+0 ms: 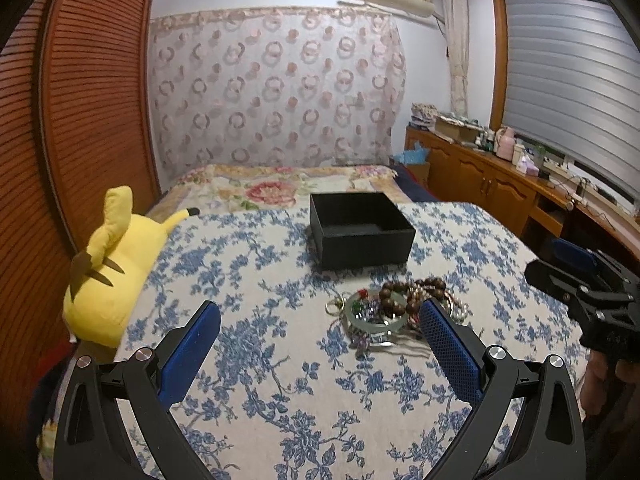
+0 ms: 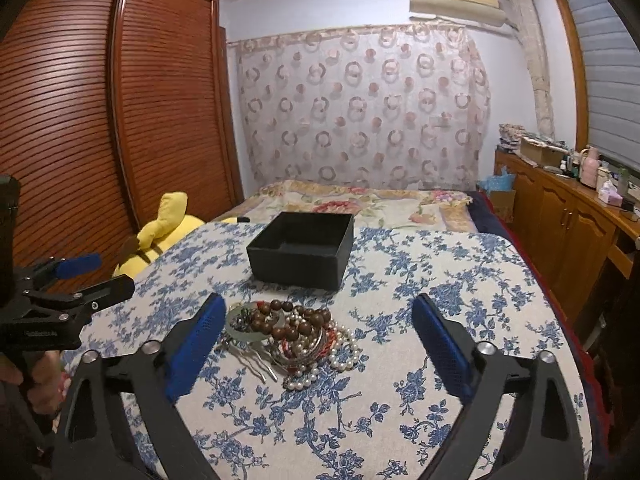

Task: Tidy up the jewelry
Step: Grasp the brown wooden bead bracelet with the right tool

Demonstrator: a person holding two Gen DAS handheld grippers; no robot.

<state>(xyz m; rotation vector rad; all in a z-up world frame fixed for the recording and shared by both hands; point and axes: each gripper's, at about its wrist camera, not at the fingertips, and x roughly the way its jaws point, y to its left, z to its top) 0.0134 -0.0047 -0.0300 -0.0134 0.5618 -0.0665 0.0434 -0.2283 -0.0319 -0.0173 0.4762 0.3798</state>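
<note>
A pile of jewelry (image 2: 296,336) lies on the blue-flowered cloth: brown wooden beads (image 2: 298,320), white pearls (image 2: 340,356), a pale jade bangle (image 1: 374,312) and a metal hair comb (image 2: 260,364). Behind it stands an open, empty black box (image 2: 304,250), also in the left wrist view (image 1: 360,230). My left gripper (image 1: 320,320) is open, hovering just left of the pile (image 1: 396,312). My right gripper (image 2: 318,316) is open, above and around the pile's near side. Each gripper shows at the other view's edge.
A yellow plush toy (image 1: 112,264) lies at the table's left edge by the wooden wardrobe (image 1: 80,100). A bed with a floral quilt (image 1: 280,184) is behind the table. Wooden cabinets (image 2: 560,220) with clutter run along the right wall.
</note>
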